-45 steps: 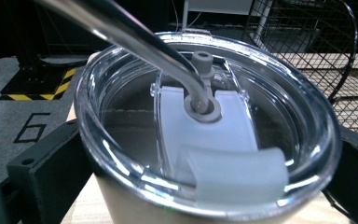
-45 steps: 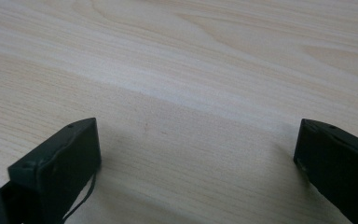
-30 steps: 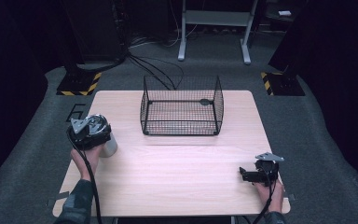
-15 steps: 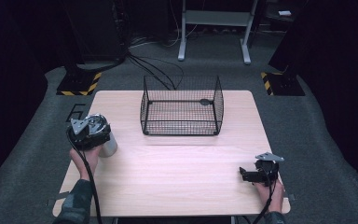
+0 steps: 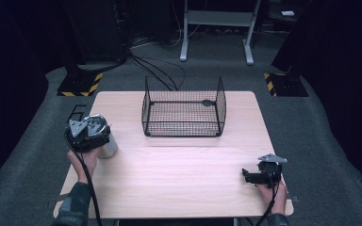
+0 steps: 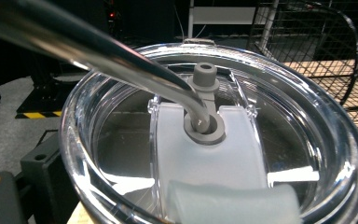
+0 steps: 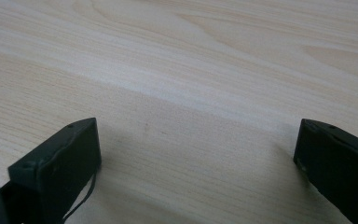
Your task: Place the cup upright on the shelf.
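Fingers (image 7: pixel 56 163) of the right gripper (image 5: pixel 257 176) stand spread and empty over bare counter (image 5: pixel 179 179), lower right. Left gripper (image 5: pixel 86 133) tops a tumbler (image 5: pixel 107 147) at mid-left; its grip is hidden behind clear lid (image 6: pixel 214 135) and metal straw (image 6: pixel 98 51). Wire basket (image 5: pixel 184 113) sits upper centre.

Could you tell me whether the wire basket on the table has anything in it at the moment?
Empty: in the high view the table shows bare through the mesh of the basket.

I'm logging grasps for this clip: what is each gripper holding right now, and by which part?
The right gripper is open over bare table, holding nothing. The left gripper sits over the steel tumbler, by its clear lid and straw; a hold cannot be told.
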Tool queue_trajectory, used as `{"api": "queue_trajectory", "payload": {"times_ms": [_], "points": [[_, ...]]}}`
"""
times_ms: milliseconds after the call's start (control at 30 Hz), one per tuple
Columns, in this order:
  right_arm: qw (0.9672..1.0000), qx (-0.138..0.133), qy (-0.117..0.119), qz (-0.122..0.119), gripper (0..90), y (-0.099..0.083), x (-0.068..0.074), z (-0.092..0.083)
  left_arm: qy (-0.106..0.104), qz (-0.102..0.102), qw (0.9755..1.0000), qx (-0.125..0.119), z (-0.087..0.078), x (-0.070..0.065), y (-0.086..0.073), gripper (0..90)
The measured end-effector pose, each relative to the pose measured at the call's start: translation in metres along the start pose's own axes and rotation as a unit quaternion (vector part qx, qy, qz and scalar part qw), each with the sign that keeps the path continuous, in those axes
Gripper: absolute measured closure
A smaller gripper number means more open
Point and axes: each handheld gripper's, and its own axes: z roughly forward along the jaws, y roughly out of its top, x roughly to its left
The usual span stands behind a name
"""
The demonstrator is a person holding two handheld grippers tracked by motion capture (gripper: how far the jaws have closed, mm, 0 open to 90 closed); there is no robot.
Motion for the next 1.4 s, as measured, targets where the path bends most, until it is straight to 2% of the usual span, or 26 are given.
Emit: {"api": "queue_trajectory", "payload": {"times_ms": [633, 1400], "points": [[1.0, 0.0, 0.0, 0.0, 0.1, 0.0, 0.0, 0.0, -0.031, 0.022, 0.9992, -0.012, -0.017, -0.008, 0.011, 3.7], [1.0, 0.0, 0.0, 0.0, 0.1, 0.0, 0.0, 0.0, -0.077, 0.05, 0.9957, -0.017, -0.026, -0.035, 0.024, 3.7]]}}
